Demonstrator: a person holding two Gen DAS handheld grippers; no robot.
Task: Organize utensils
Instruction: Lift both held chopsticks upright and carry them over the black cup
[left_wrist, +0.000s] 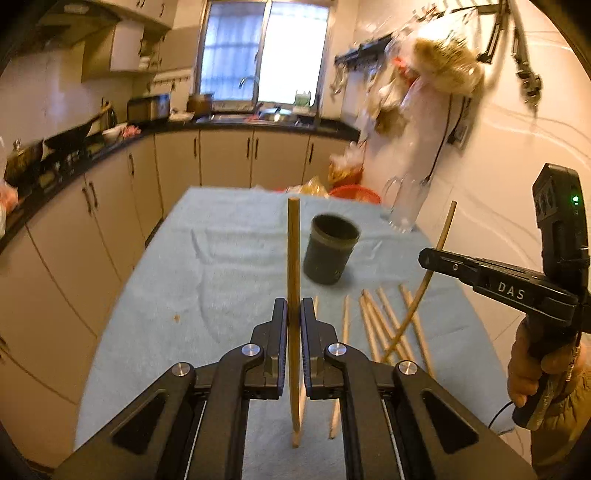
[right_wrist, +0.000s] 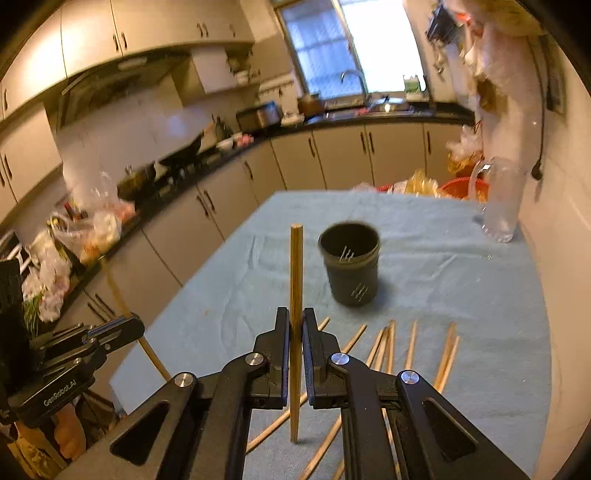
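Observation:
My left gripper is shut on a wooden chopstick that it holds upright above the blue cloth. My right gripper is shut on another upright chopstick; it also shows at the right of the left wrist view. A dark cylindrical holder stands upright on the cloth beyond both grippers, also seen in the right wrist view. Several loose chopsticks lie on the cloth in front of the holder, also in the right wrist view.
The table is covered with a light blue cloth. A clear glass jug stands at the far right by the wall. A red basket and bags sit behind the table. Kitchen counters run along the left.

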